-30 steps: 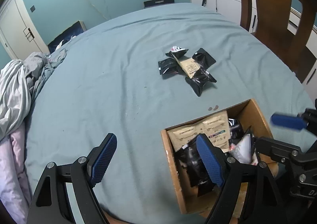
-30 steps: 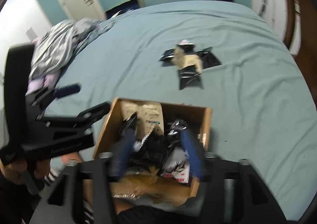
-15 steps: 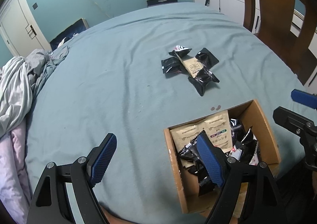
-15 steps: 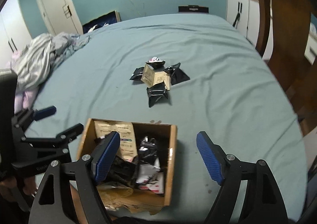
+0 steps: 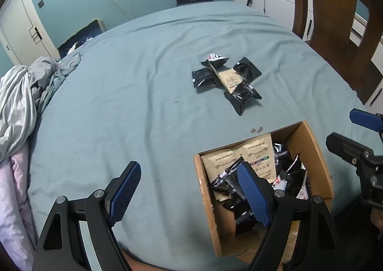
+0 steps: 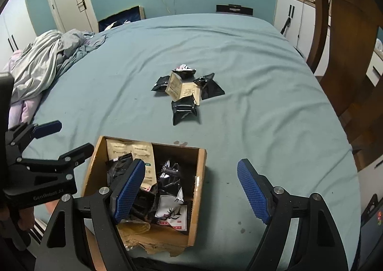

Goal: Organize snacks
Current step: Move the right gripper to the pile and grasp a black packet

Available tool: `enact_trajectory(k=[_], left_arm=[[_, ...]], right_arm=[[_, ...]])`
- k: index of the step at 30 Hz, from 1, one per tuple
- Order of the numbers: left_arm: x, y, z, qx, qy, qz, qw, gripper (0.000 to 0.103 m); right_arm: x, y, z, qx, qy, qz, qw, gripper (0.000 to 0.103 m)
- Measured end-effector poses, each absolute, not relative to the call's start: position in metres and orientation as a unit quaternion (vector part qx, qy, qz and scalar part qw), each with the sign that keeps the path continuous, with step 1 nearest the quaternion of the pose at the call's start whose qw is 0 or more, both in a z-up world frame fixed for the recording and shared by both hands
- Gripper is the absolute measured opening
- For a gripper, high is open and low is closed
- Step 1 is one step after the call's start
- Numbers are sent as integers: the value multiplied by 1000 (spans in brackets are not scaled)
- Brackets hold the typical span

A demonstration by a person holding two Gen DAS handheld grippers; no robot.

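A cardboard box (image 5: 318,149) (image 6: 202,172) with several black, tan and white snack packets stands at the near edge of a blue-grey tablecloth. A small pile of black packets and one tan packet (image 5: 227,79) (image 6: 184,90) lies farther out, mid-table. My left gripper (image 5: 191,194) is open and empty, hovering over the box's left wall. My right gripper (image 6: 191,194) is open and empty, over the box's right wall. Each gripper shows at the edge of the other's view.
A wooden chair (image 5: 335,19) (image 6: 347,43) stands at the right. Crumpled grey and pink cloth (image 5: 21,103) (image 6: 40,62) lies at the left edge of the table (image 5: 119,103). White cabinets (image 6: 294,22) stand behind.
My right gripper has lifted out of the box, opened, and drawn back to the right. My left gripper has hardly moved. The packet pile is unchanged.
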State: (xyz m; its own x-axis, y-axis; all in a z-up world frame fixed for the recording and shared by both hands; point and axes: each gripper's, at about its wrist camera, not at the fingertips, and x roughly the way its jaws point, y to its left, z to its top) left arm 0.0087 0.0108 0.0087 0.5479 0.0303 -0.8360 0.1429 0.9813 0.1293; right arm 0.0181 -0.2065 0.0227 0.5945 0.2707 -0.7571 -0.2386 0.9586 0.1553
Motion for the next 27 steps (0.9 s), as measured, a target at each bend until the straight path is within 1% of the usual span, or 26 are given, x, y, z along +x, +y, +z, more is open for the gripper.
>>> enact_trajectory(k=[9, 20, 27], left_arm=[[8, 9, 14, 88, 468, -36, 879, 84], [17, 1, 16, 84, 474, -46, 875, 84], [21, 0, 16, 74, 478, -55, 873, 84]], right_arm=[[50, -207, 23, 8, 440, 143, 887, 79], [121, -225, 8, 60, 484, 144, 861, 79], [160, -222, -4, 64, 502, 130, 852, 79]])
